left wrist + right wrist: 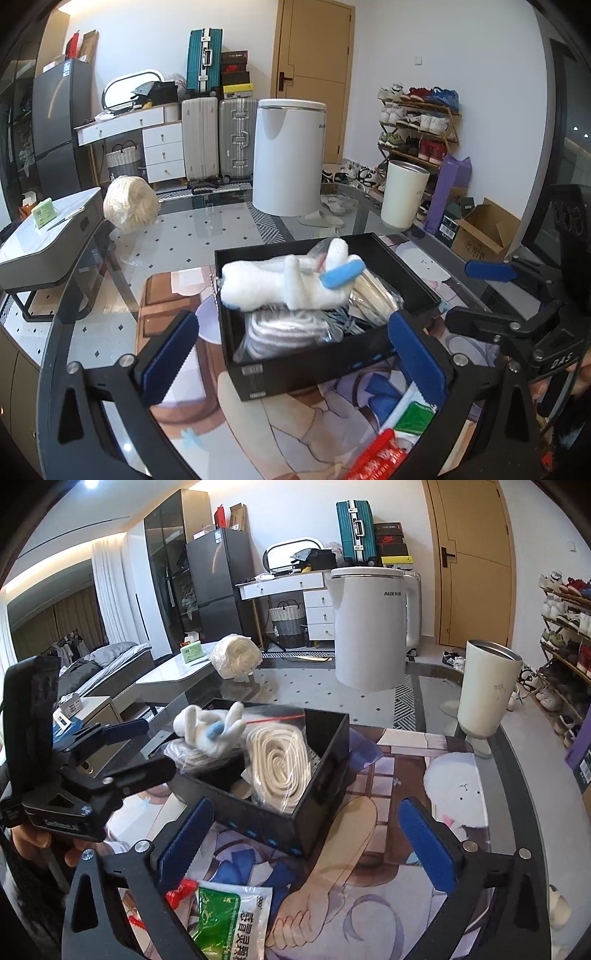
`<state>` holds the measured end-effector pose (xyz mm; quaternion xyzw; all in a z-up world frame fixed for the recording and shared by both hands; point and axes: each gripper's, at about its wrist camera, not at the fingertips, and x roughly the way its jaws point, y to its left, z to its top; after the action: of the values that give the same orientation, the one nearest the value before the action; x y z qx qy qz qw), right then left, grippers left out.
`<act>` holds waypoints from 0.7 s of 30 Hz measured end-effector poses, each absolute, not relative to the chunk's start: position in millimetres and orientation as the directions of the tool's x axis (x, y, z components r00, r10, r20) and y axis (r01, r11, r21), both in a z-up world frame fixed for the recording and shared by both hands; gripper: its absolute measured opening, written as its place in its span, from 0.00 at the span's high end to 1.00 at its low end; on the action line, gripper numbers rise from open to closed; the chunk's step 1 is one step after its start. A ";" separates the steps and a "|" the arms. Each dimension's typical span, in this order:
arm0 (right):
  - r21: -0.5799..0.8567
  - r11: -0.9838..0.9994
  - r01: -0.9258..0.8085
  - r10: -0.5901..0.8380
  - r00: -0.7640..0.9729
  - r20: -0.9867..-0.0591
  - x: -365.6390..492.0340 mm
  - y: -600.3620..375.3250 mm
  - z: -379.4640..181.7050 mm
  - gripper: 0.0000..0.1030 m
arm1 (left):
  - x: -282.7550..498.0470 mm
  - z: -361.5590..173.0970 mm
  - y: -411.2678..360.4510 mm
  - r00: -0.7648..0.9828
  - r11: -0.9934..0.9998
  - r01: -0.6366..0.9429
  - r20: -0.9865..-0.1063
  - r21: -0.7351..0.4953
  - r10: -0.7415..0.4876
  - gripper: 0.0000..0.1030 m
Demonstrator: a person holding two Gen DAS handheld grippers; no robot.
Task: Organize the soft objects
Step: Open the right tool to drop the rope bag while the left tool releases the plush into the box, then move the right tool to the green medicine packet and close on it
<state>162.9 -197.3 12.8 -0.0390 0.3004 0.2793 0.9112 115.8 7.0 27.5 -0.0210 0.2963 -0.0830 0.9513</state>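
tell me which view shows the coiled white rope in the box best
The right wrist view: the rope lies bagged in the near right part of the black box, its whole coil facing the camera. In the left wrist view only an edge of it shows, mostly hidden behind the plush toy.

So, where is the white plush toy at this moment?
The white plush toy lies in the black box on the table, on top of the bagged items, left of the coiled white rope in the right wrist view.
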 end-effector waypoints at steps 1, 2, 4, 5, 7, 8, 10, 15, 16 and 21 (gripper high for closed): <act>0.098 0.840 -0.534 0.486 0.661 -0.571 160.9 -196.4 11.9 0.01 | 112.8 27.7 6.8 0.812 0.986 0.142 -0.559 -0.089 -0.168 0.00; 0.099 0.840 -0.534 0.487 0.659 -0.574 159.4 -195.9 10.8 0.01 | 109.3 27.7 6.4 0.813 0.986 0.139 -0.559 -0.089 -0.165 0.00; 0.100 0.837 -0.538 0.489 0.653 -0.578 156.4 -195.3 9.8 0.01 | 102.4 28.4 5.8 0.815 0.987 0.128 -0.557 -0.097 -0.161 0.00; 0.096 0.836 -0.541 0.489 0.653 -0.579 154.2 -195.1 9.3 0.01 | 98.9 28.9 5.6 0.814 0.987 0.126 -0.558 -0.103 -0.162 0.00; 0.086 0.834 -0.545 0.487 0.652 -0.581 149.1 -194.0 9.6 0.01 | 92.3 28.5 5.2 0.815 0.988 0.113 -0.559 -0.107 -0.154 0.00; 0.082 0.831 -0.550 0.488 0.650 -0.583 146.9 -193.4 9.4 0.01 | 89.2 28.6 4.6 0.814 0.988 0.111 -0.561 -0.104 -0.150 0.00; 0.070 0.827 -0.557 0.487 0.650 -0.584 141.5 -192.8 8.8 0.01 | 83.3 28.8 2.9 0.816 0.990 0.101 -0.561 -0.098 -0.139 0.00; 0.059 0.817 -0.574 0.485 0.627 -0.610 130.3 -192.0 3.8 0.01 | 68.9 26.8 0.8 0.816 0.990 0.090 -0.563 -0.105 -0.134 0.00; 0.055 0.815 -0.576 0.482 0.622 -0.617 128.7 -191.6 2.1 0.01 | 66.0 26.1 -0.3 0.818 0.990 0.093 -0.560 -0.103 -0.135 0.00; 0.049 0.809 -0.586 0.465 0.587 -0.663 123.6 -190.9 -10.6 0.01 | 51.7 18.3 -1.7 0.816 0.986 0.103 -0.556 -0.129 -0.158 0.00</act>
<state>123.6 -190.9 -10.6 -0.0876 0.3444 0.2962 0.8865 51.7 -1.7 18.3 -0.0464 0.2955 -0.0684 0.9518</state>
